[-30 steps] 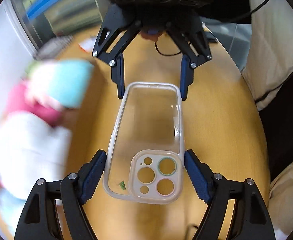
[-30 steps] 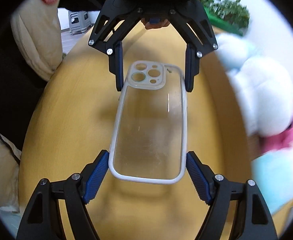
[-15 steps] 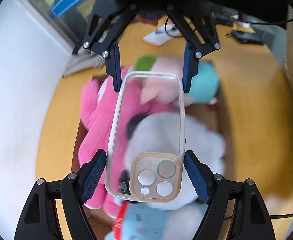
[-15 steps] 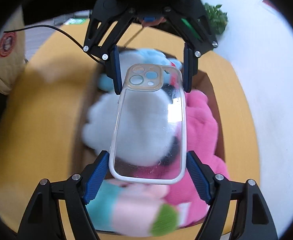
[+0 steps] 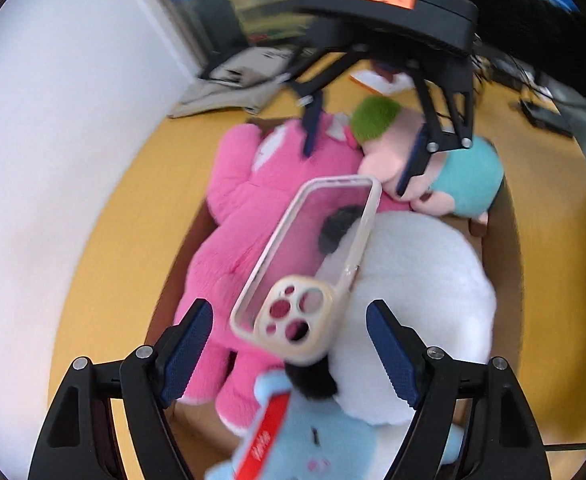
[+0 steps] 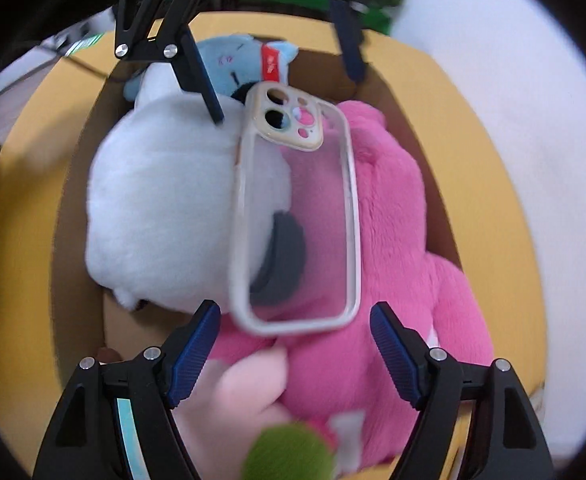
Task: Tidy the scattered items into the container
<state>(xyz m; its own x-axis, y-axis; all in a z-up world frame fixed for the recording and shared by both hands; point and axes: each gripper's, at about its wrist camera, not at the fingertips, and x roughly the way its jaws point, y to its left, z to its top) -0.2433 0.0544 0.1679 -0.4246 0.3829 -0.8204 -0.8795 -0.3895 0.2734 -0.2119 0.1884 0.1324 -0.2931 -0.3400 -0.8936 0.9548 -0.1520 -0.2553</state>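
A clear phone case (image 5: 317,240) with a beige camera block lies tilted on the plush toys inside a cardboard box (image 5: 505,240). It rests across a pink plush bear (image 5: 253,216) and a white plush (image 5: 421,280). My left gripper (image 5: 289,340) stands open above the case's camera end, and the pads do not touch it. My right gripper (image 6: 293,332) is open over the plain end of the case (image 6: 301,216), with a gap on both sides. Each gripper shows in the other's view: the right gripper (image 5: 357,168) and the left gripper (image 6: 287,98).
The box (image 6: 77,184) sits on a yellow wooden table (image 5: 105,240) beside a white wall (image 5: 53,140). Also in the box are a blue plush (image 5: 325,440) and a doll with a teal body (image 5: 465,172). Grey cloth (image 5: 233,80) and cables (image 5: 541,112) lie at the far side.
Both grippers carried the case from over the bare table to above the box. The case has since dropped out from between them and now lies tilted on the plush toys.
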